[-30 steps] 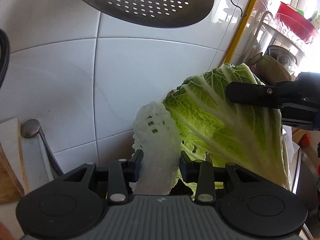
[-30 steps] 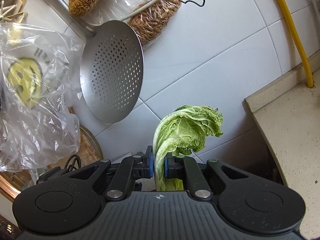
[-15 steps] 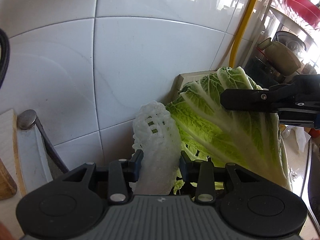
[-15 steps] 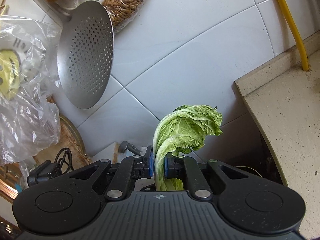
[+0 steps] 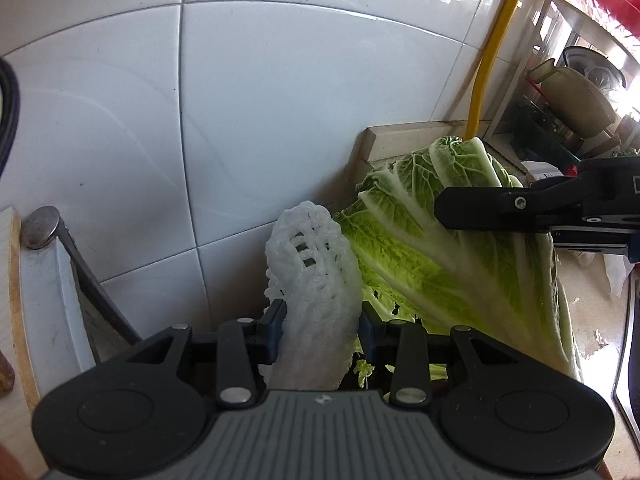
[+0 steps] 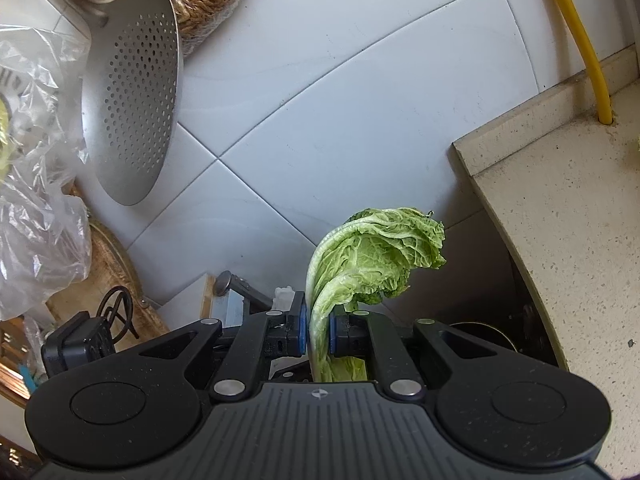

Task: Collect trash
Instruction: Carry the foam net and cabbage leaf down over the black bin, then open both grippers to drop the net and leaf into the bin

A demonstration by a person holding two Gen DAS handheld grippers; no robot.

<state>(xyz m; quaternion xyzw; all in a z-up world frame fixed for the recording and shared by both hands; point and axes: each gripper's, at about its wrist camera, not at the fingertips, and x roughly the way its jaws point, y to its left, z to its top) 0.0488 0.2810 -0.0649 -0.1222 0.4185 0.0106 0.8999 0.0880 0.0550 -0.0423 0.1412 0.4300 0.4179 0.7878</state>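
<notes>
My left gripper [image 5: 320, 330] is shut on a white foam net sleeve [image 5: 312, 276] that stands up between its pads in the left wrist view. Just to its right hangs a green cabbage leaf [image 5: 460, 264], pinched by the right gripper's black fingers [image 5: 492, 208] coming in from the right edge. In the right wrist view my right gripper [image 6: 319, 330] is shut on the pale stalk of that cabbage leaf [image 6: 372, 256], whose curled top leans right. A bit of the foam sleeve [image 6: 283, 295] shows just left of its fingers.
White wall tiles [image 5: 260, 120] fill the background. A beige stone counter [image 6: 568, 216] with a yellow pipe [image 6: 576, 36] lies right, a dark gap below its edge. A perforated metal skimmer [image 6: 132, 92], plastic bags [image 6: 36, 184], a cutting board with a knife [image 5: 44, 236] stand left.
Both grippers have sunk with their loads still held. The skimmer has slid up out of the left wrist view, and the counter edge has come into sight behind the cabbage.
</notes>
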